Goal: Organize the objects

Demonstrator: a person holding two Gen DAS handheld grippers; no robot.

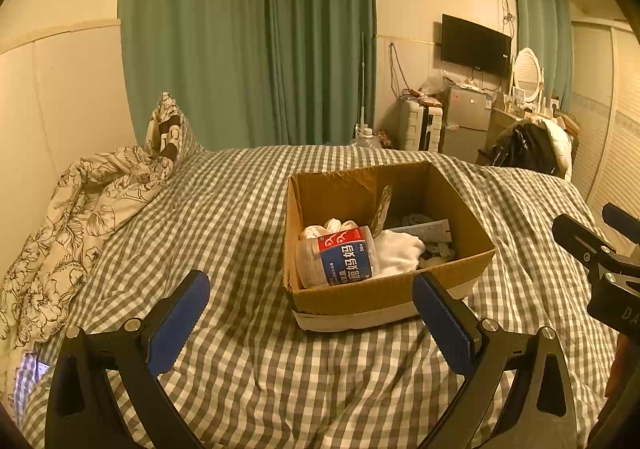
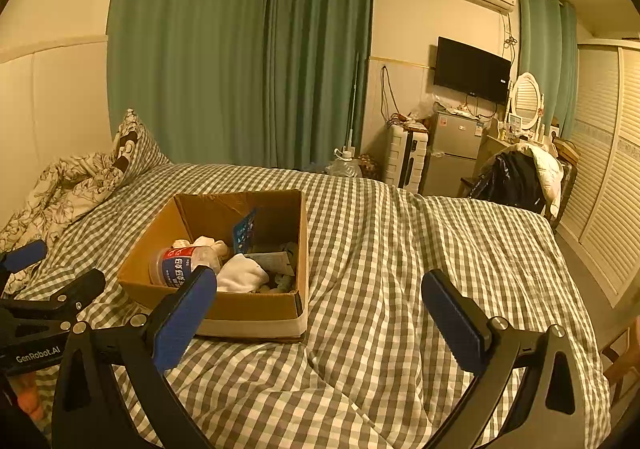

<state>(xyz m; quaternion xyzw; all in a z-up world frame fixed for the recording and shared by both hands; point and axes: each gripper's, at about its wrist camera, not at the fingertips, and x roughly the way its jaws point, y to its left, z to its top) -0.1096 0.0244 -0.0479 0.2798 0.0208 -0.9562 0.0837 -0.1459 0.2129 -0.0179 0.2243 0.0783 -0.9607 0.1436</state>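
An open brown cardboard box (image 1: 384, 293) stands on the bed covered with a grey-and-white checked sheet (image 1: 248, 217). Inside the box lie a clear plastic jar with a red and blue label (image 1: 338, 257) on its side, a white folded cloth (image 1: 400, 251) just beside it, and a flat blue packet (image 2: 245, 229) leaning upright near the middle. The left gripper (image 1: 310, 323) is above the sheet in front of the box, its blue-padded fingers spread wide and empty. The right gripper (image 2: 320, 319) is to the right of the box, also spread wide, holding nothing.
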